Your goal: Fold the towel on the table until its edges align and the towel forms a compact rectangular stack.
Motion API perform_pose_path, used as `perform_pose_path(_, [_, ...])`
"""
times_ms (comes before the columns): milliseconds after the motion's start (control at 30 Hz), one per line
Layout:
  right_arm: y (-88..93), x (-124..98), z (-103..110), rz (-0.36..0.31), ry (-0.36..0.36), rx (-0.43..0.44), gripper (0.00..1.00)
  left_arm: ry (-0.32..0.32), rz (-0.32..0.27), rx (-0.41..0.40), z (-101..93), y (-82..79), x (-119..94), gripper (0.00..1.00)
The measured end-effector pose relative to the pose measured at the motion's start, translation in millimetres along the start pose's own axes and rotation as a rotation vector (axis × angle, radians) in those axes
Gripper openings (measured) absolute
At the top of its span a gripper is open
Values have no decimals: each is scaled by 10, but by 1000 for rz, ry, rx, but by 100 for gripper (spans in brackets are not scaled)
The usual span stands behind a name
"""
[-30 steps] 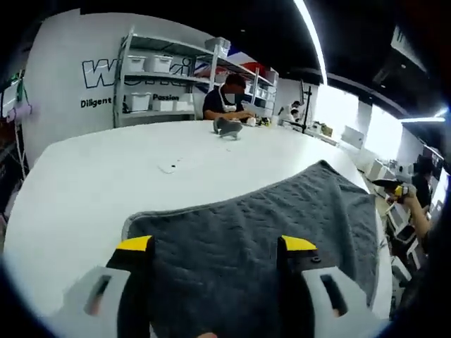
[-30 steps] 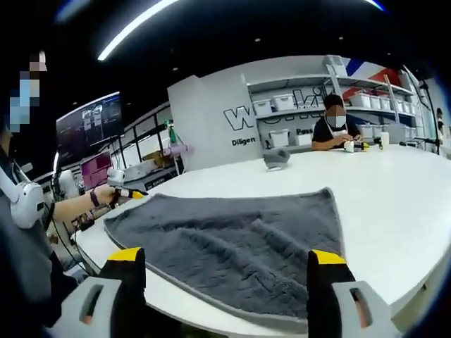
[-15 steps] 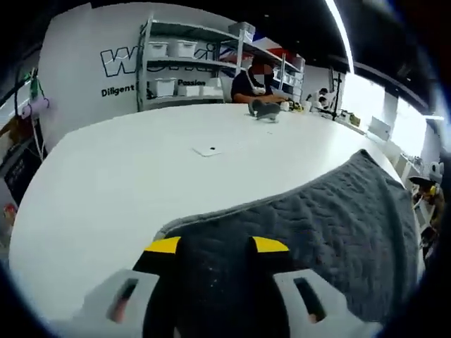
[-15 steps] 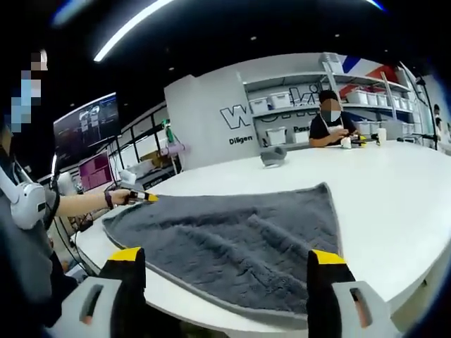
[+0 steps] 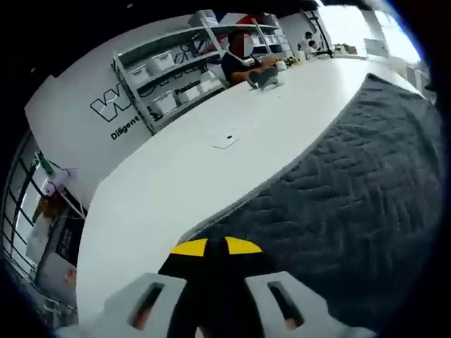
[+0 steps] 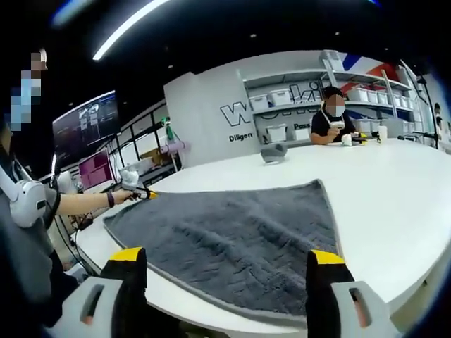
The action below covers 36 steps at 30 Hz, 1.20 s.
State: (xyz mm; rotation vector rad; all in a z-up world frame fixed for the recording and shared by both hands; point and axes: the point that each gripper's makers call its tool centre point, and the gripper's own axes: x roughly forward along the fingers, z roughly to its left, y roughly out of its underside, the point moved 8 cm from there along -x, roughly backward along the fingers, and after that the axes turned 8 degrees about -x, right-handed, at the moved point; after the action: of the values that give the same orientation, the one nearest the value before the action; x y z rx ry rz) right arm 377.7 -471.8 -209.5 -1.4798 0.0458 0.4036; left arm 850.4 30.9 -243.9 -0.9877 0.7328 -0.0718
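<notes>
Left gripper view: the left tongs rise from the bottom edge, yellow tips pressed nearly together on the near corner of the grey towel. The cloth between the tips is dark and hard to make out, but they pinch the towel's edge. The towel spreads up and to the right over the white bench; its far side is cut off by the view's edge. A small scrap lies on the bare bench top, too small to identify. At the far end a crumpled grey cloth sits in front of a seated person. Shelving with white bins stands against the lettered wall; the lettering is partly hidden by the shelves.

Right gripper view: the right tongs stand spread wide, yellow tips well apart, gripping nothing; the towel's near edge lies between and beyond them. The towel lies flat and unfolded on the bench, close to its near rim. At the towel's far left corner the left tongs meet the cloth, carried by a hand; too small to tell the grip. The crumpled cloth and seated person show behind.
</notes>
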Motion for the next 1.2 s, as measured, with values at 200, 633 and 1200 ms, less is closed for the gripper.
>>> perform_pose_path(200, [10, 18, 7, 1, -6, 0, 98, -47, 35, -32, 211, 105, -26, 4])
perform_pose_path(633, [40, 40, 6, -4, -10, 6, 98, -163, 87, -174, 723, 499, -280, 2])
perform_pose_path(1200, [3, 130, 33, -37, -8, 6, 97, -102, -234, -268, 549, 120, -907, 11])
